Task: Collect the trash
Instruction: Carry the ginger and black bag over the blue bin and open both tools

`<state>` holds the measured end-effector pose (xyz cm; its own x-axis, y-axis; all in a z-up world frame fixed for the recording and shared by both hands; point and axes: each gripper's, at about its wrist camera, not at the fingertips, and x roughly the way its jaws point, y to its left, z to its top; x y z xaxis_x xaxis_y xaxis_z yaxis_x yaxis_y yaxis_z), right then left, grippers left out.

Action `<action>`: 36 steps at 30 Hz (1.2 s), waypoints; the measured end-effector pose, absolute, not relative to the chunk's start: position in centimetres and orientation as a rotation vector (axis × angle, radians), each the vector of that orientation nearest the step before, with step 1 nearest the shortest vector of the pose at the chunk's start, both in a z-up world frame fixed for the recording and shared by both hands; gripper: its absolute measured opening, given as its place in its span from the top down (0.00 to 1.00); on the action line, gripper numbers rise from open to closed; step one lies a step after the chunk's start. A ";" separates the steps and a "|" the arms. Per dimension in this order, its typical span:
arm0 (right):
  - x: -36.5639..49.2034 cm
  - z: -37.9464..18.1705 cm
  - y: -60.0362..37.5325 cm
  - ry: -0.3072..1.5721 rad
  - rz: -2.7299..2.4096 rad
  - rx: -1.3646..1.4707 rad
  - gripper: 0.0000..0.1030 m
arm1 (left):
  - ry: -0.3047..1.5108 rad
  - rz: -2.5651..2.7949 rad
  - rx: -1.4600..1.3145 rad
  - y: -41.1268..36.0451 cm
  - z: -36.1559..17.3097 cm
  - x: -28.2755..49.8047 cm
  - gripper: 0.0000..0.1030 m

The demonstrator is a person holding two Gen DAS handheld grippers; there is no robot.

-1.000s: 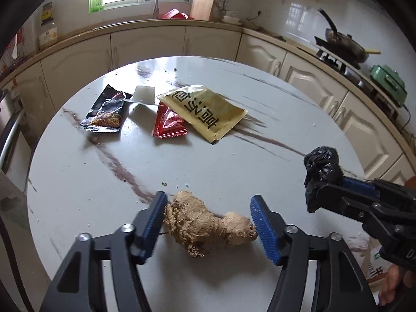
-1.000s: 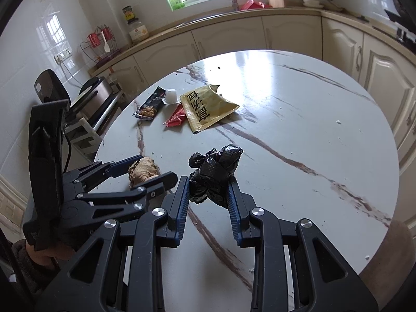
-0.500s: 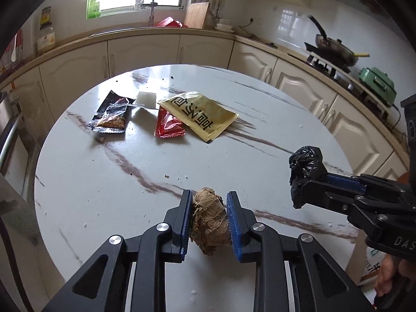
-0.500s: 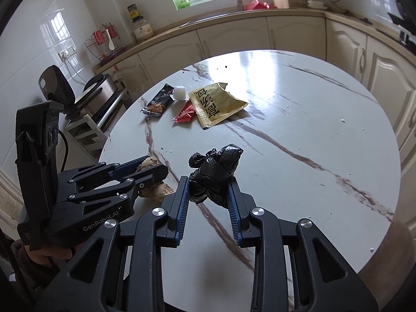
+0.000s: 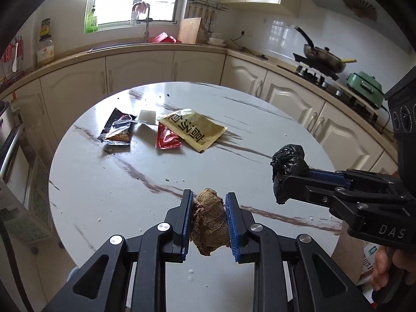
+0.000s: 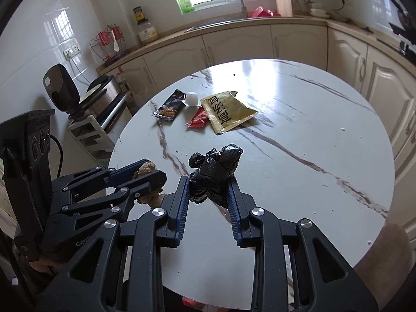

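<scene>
My left gripper (image 5: 209, 202) is shut on a brown piece of ginger (image 5: 209, 221) and holds it above the round marble table (image 5: 104, 182); it also shows in the right wrist view (image 6: 148, 171). My right gripper (image 6: 208, 184) is shut on a crumpled black plastic bag (image 6: 214, 171), seen from the side in the left wrist view (image 5: 287, 163). On the table's far side lie a yellow packet (image 5: 193, 130), a red sachet (image 5: 166, 140), a black snack wrapper (image 5: 117, 130) and a small white cup (image 5: 147, 117).
Cream kitchen cabinets (image 5: 140, 75) curve around behind the table. A stove with a pan (image 5: 319, 59) and a green appliance (image 5: 366, 85) stand at the right. A rack with appliances (image 6: 98, 109) stands left of the table. A brown stool (image 6: 384, 267) is at the near right edge.
My left gripper closed on the ginger and lifted it off the table, drawing back and up. My right gripper kept its hold on the black bag and rose slightly.
</scene>
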<state>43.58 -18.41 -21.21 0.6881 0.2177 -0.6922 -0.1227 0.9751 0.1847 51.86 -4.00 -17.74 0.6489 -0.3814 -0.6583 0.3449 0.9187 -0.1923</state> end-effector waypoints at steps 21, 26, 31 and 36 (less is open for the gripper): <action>46.3 -22.4 5.3 0.844 0.573 -0.073 0.74 | 0.751 -0.043 -0.212 21.2 -20.3 40.0 0.80; 47.1 -26.0 12.6 0.913 0.663 -0.160 0.74 | 0.847 0.033 -0.293 26.0 -24.7 39.2 0.80; 48.8 -30.3 16.8 0.987 0.670 -0.217 0.74 | 0.917 0.059 -0.360 28.1 -28.2 40.4 0.80; 50.9 -33.5 18.3 1.058 0.675 -0.215 0.74 | 0.938 0.086 -0.382 28.9 -29.6 42.1 0.76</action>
<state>50.94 18.31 -33.52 0.3132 0.4078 -0.8576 -0.6063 0.7810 0.1500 42.09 28.91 -29.57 0.5933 -0.0928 -0.7996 -0.2360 0.9296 -0.2830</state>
